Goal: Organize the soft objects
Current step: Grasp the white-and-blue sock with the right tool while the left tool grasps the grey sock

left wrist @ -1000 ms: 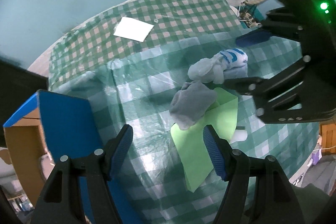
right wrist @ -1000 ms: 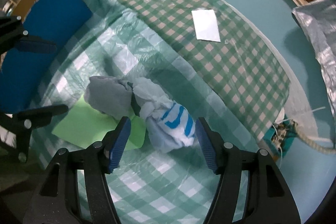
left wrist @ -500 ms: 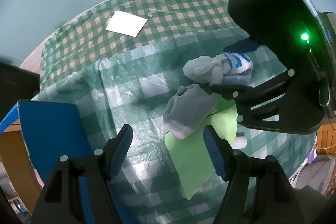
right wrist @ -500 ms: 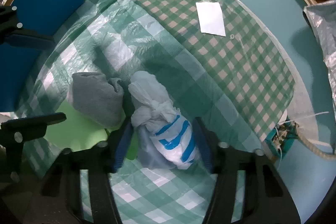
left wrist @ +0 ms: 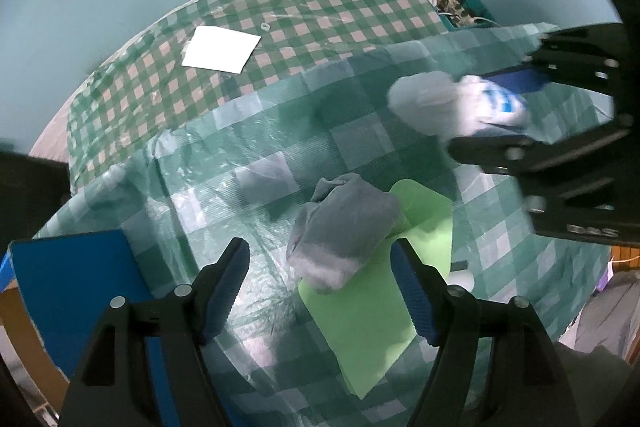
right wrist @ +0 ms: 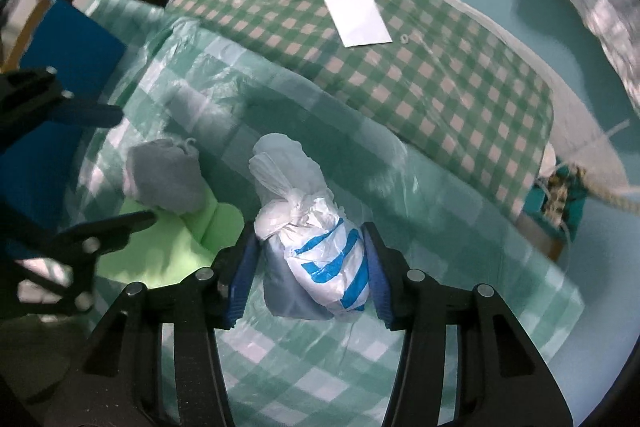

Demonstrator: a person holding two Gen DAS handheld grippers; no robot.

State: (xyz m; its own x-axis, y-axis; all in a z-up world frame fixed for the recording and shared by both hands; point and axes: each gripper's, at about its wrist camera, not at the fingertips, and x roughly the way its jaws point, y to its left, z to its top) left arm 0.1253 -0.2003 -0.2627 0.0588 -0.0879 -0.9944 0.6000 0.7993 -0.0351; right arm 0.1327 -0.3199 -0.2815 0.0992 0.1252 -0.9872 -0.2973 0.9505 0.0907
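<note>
The bench (left wrist: 224, 163), covered by a green checked cloth (right wrist: 400, 39) with a clear plastic sheet (left wrist: 360, 115) laid over its near half, carries all the items to be sorted. At its left edge stands a blue box (left wrist: 72, 283), probably the place where the soft things are to go, though nothing lies in it that can be seen. A light green sheet (left wrist: 372, 327) lies flat on the plastic, likely as a marker for the starting spot. Resting partly on its upper corner is a rolled grey sock (left wrist: 344, 227), slack and unheld. The left gripper (left wrist: 320, 291) hovers just before the sock with its fingers spread wide to either side and holding nothing, placed so that a short advance would straddle the roll. Just beside the sock, to its right, is a knotted white plastic bag with blue stripes (right wrist: 316, 231); its knot points away from the right gripper (right wrist: 308, 275), whose fingers press against both flanks of the bulging lower part, gripping where the bundle is fullest so that the thin film should not slip. In the left view the bag appears blurred. A white card (right wrist: 358, 17) lies well apart on the far cloth, uninvolved.
</note>
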